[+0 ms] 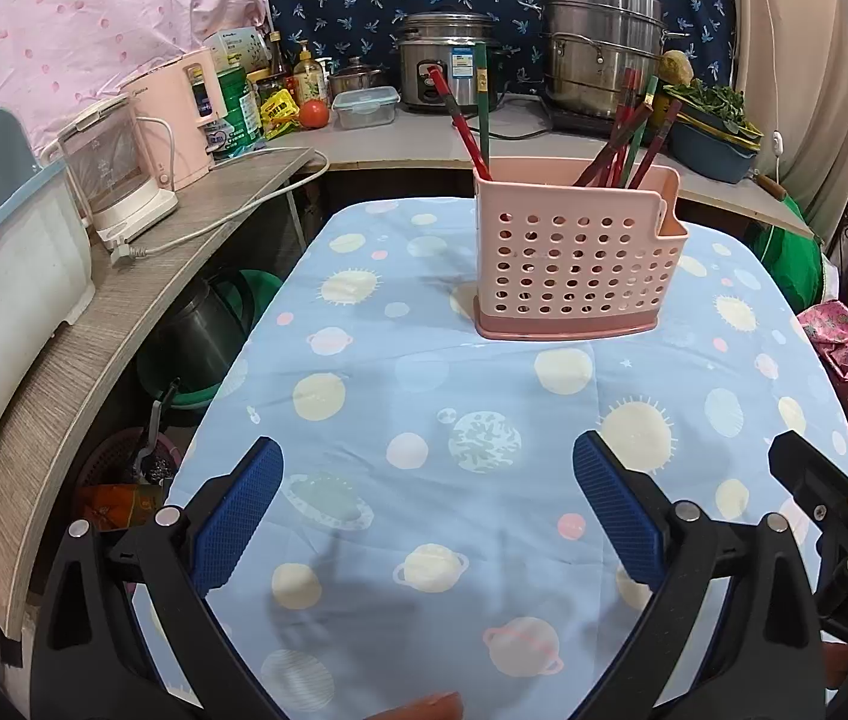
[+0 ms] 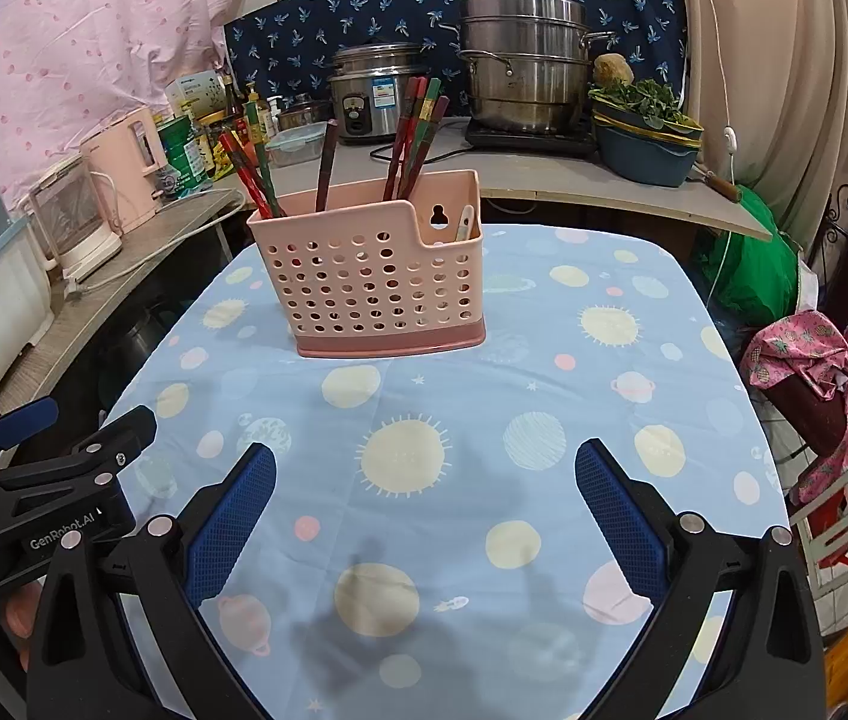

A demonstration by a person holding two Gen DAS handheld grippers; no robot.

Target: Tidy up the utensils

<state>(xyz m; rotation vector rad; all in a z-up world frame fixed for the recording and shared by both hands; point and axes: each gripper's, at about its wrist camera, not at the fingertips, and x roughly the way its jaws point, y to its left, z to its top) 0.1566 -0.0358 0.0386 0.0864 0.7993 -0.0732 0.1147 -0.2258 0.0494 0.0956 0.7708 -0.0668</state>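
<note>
Nearest the cameras, the left gripper [image 1: 427, 501] and right gripper [image 2: 424, 501] hover side by side over the near part of the cloth-covered surface [image 2: 544, 312], both spread wide and holding nothing. The pink perforated holder [image 2: 373, 276] stands upright toward the far end, chopsticks [image 2: 409, 138] in its compartments and a pale utensil [image 2: 465, 223] in its right pocket. No loose utensils show; sorting looks finished or between items, so any next move must reach forward into the holder.

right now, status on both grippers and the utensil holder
Left gripper open, empty. Right gripper open, empty. Pink perforated plastic utensil holder upright on tablecloth, red and green chopsticks inside. Nothing in the way.
</note>
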